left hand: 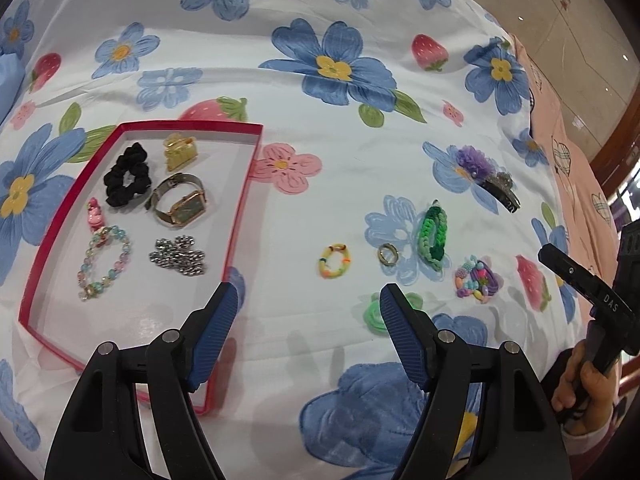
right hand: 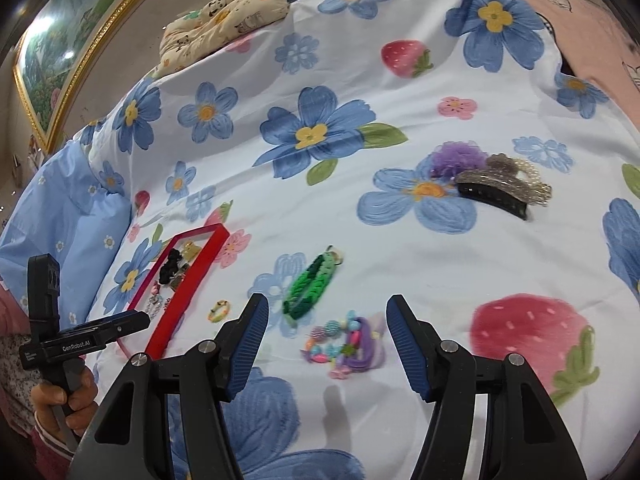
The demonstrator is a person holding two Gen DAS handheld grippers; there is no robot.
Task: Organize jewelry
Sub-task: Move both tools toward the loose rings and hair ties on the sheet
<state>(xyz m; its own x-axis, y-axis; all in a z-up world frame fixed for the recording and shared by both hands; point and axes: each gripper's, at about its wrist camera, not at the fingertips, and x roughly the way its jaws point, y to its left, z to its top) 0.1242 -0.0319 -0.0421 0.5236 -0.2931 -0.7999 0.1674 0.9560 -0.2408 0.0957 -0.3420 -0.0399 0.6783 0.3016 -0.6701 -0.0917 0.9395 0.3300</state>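
We see red tray (left hand: 236,216) on flowered bedsheet (left hand: 320,200). Inside tray: black scrunchie (left hand: 127,180), watch (left hand: 180,205), yellow claw clip (left hand: 180,151), bead bracelet (left hand: 105,266), silver chain piece (left hand: 178,257). Right of tray on sheet: yellow bead ring (left hand: 335,266), metal ring (left hand: 388,255), green braided band (left hand: 433,238), purple bead bundle (right hand: 346,339). Left gripper (left hand: 308,300) wide apart, empty, near tray's front corner. Right gripper (right hand: 327,316) wide apart, empty, above purple bead bundle, well right of tray.
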